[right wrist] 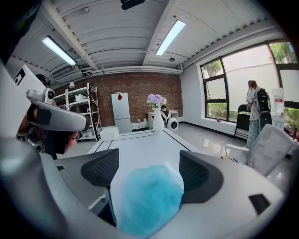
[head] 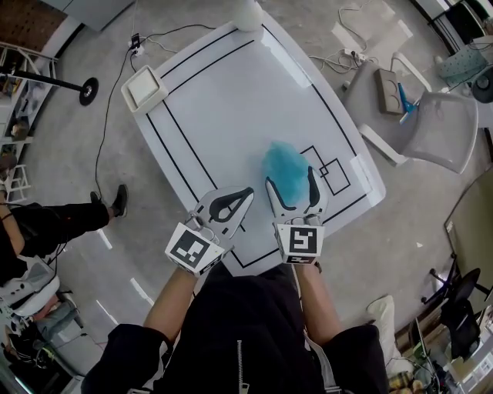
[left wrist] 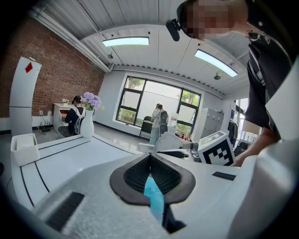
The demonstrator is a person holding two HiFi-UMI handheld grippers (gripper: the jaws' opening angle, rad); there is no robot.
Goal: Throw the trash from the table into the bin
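A fluffy blue wad of trash [head: 283, 168] lies on the white table [head: 223, 100] near its front edge. My right gripper [head: 291, 178] is open, and its jaws stand on either side of the wad without pressing it. In the right gripper view the wad [right wrist: 150, 198] fills the gap of that gripper [right wrist: 149, 159]. My left gripper [head: 245, 194] is shut, just left of the right one and low over the table. A thin blue strip [left wrist: 154, 198] shows in the slit of the left gripper [left wrist: 150, 157]; what it is I cannot tell. A white square bin [head: 144, 88] stands at the table's far left corner.
A white vase [head: 248, 14] with flowers stands at the table's far end. A grey chair [head: 431, 127] holding small objects stands off to the right. A seated person's legs [head: 69, 215] are on the left, and cables and a lamp base [head: 88, 90] lie on the floor.
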